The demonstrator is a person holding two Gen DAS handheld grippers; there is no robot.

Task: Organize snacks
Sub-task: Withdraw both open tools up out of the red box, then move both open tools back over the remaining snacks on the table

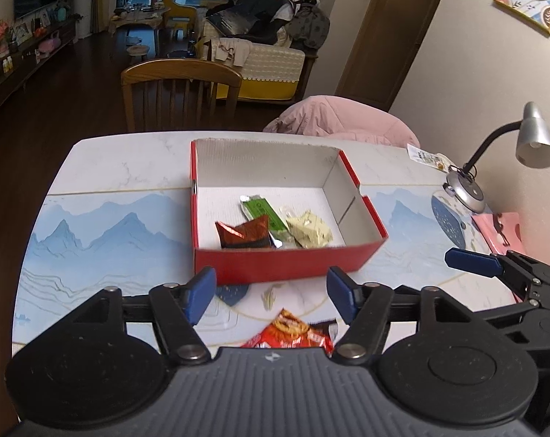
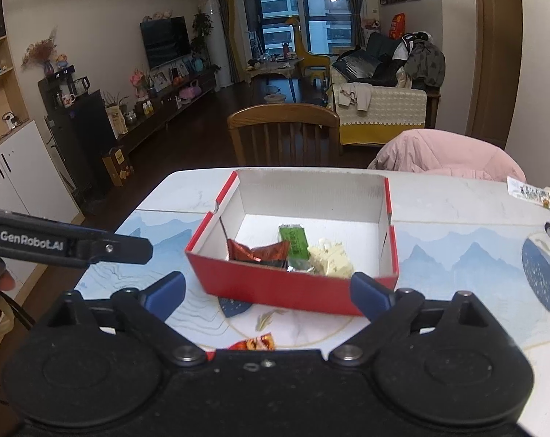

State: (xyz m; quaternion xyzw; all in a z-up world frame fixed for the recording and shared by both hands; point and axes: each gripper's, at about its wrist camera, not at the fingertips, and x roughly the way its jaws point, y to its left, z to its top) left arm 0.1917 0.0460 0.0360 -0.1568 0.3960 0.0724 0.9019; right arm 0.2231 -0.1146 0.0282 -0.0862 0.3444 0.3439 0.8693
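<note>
Red cardboard box (image 1: 285, 260), open top and white inside, sits on the surface (image 1: 103, 218), which carries a blue mountain print. Three snacks lie in the near half of the box, side by side. A dark red foil packet (image 1: 244, 233) is on the left, touching or slightly overlapping a green wrapped bar (image 1: 265, 215) in the middle. A pale cream packet (image 1: 309, 231) is on the right, against the bar. All three rest close to the box's near wall.

Left gripper (image 1: 271, 293) hovers short of the box, jaws spread apart, nothing between the blue pads. Right gripper (image 2: 271, 293) is held just beside it, also short of the box, jaws released and spread wider, empty. In the left wrist view one blue pad of the right gripper shows at the right edge, over the surface.

One more snack, a red-orange packet (image 1: 293, 333), lies on the surface outside the box, just in front of its near wall and below the left jaws. It is partly hidden by the gripper body. The right wrist view shows only a corner of it (image 2: 254, 342).

A grey desk lamp (image 1: 530, 142) stands at the right end of the surface. A wooden chair (image 1: 180, 91) stands at the far side, next to a pink padded garment (image 1: 344, 120). Part of a hand (image 2: 1, 282) shows at the left edge of the right wrist view.
</note>
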